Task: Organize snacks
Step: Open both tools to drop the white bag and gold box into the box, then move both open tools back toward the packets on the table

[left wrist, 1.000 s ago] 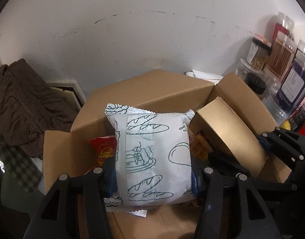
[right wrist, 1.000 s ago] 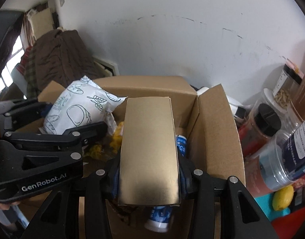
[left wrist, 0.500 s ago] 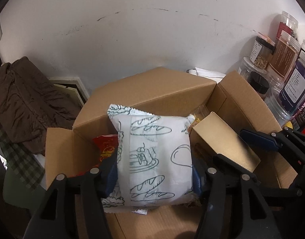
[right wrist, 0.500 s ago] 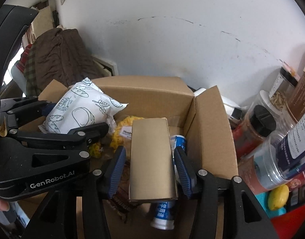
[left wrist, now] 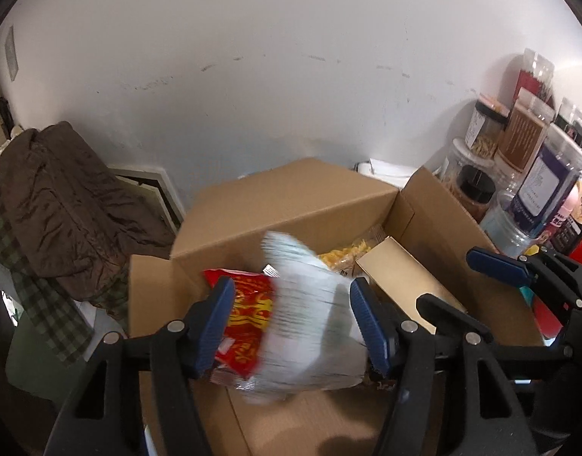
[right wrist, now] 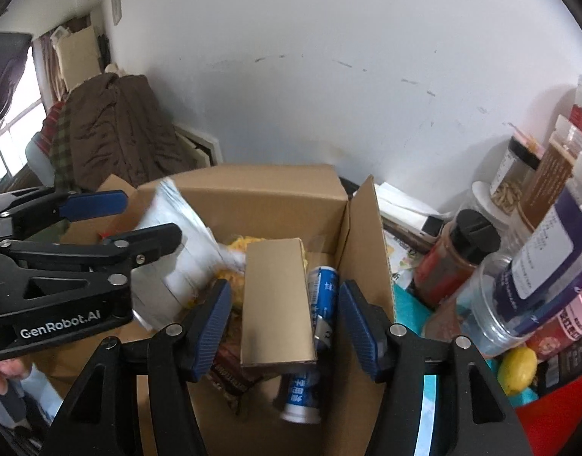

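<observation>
An open cardboard box (left wrist: 291, 197) (right wrist: 272, 190) holds the snacks. The jaws of my left gripper (left wrist: 291, 323) (right wrist: 139, 220) are opening. A white bread-print bag (left wrist: 310, 323) (right wrist: 181, 239) is blurred between them, slipping down onto a red packet (left wrist: 249, 311), and the left pad stands clear of it. The jaws of my right gripper (right wrist: 287, 323) (left wrist: 469, 288) are opening too. A gold carton (right wrist: 277, 304) (left wrist: 401, 277) lies in the box between and below its pads, touching neither. Beside the carton lies a blue tube (right wrist: 321, 304), with yellow snacks (right wrist: 238, 247) behind.
Tall jars and a red spice bottle (right wrist: 454, 258) crowd the right side beside the box, with a lemon (right wrist: 517, 370) low down. The jars (left wrist: 545, 186) also show in the left view. A brown coat (left wrist: 63, 197) (right wrist: 112, 133) is heaped at the left. A white wall stands behind.
Both grippers widened and drew up and back. The gold carton left the right pads and settled in the box. The white bag slipped from the left pads and is dropping.
</observation>
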`<state>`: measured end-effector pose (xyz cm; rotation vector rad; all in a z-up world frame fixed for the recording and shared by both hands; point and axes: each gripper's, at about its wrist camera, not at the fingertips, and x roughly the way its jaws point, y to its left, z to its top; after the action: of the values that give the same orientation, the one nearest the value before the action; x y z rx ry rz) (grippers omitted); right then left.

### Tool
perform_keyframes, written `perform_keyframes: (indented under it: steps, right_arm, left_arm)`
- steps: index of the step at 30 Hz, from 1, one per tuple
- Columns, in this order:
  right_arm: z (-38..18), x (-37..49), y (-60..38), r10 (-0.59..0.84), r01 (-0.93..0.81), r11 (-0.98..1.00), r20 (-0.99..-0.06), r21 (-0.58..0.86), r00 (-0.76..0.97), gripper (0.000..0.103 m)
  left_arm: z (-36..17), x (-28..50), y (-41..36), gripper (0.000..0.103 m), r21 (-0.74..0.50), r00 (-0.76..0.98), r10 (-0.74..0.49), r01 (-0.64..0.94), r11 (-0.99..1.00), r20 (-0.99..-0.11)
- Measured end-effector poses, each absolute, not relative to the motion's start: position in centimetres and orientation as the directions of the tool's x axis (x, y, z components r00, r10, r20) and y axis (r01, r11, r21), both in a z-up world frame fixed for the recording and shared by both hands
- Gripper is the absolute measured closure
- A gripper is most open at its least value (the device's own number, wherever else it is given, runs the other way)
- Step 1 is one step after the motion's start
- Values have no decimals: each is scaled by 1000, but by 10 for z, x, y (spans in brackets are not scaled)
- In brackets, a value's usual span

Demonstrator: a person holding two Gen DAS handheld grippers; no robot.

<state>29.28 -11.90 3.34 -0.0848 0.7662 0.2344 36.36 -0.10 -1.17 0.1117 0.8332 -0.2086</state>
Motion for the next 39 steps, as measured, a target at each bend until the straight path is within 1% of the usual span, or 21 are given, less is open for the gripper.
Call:
perform_keyframes:
  steps: [8,14,24,28,31,39]
  right_arm:
    - [63,263,-115,179,-243,970,-648,-10,741,44]
    - [91,234,-113,190,-245,969,-601,-11,776,44]
    - [142,168,-109,185,-244,968,-510,-51,840,44]
    - [153,139,-110,169,-233,970,-483,-75,859,44]
    - [154,115,-111,162,-227,970,-470,-85,868,41]
    - [145,57,-116,133,-195,977,-458,-90,879,40]
  left_arm:
    - [22,336,12,40,-18,695,-173,224,974,-698]
    - [58,301,16,40,4,742,-174,232,973,-647]
    - [108,230,16,40,14,799,-220,275,961,-560]
    - [119,201,18,40,10,808,-241,292,956,-537]
    - [123,180,20,40,6,814,-253,300,954,-524]
    - [114,126,31,40,-10,806,-281,323,946,-520]
